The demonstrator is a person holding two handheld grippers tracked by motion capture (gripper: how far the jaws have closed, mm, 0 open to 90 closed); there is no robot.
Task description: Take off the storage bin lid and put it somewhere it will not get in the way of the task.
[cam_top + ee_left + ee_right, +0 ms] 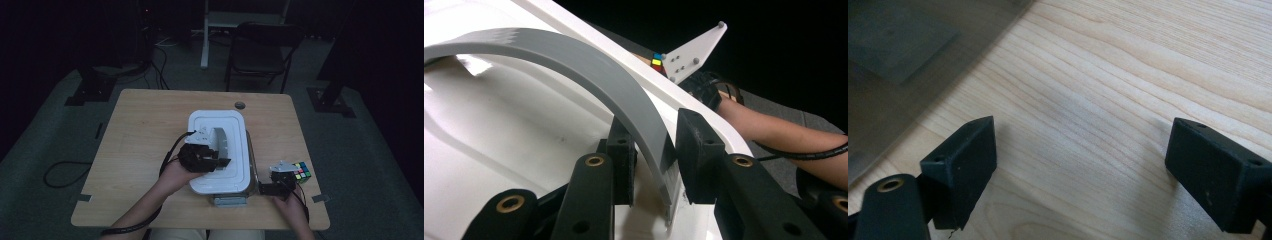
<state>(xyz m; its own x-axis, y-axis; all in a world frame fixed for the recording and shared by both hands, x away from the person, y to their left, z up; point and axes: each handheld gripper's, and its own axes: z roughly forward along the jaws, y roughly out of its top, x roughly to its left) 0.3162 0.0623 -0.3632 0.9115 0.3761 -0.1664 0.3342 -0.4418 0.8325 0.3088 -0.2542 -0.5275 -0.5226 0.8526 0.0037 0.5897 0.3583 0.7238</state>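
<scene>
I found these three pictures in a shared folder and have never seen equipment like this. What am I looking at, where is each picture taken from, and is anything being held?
There is no robot here: a person sits at a wooden table holding a hand-operated two-jaw gripper in each hand. The high view looks down from above the person's side. The other two pictures come from small cameras riding on the grippers, looking along their black jaws.

On the table stands a white lidded box with a curved grey handle on its lid, and a colourful puzzle cube lies near the right edge.

The left gripper is shut on the grey handle, one jaw on each side of it. The right gripper is open over bare wood beside the box, holding nothing.
</scene>
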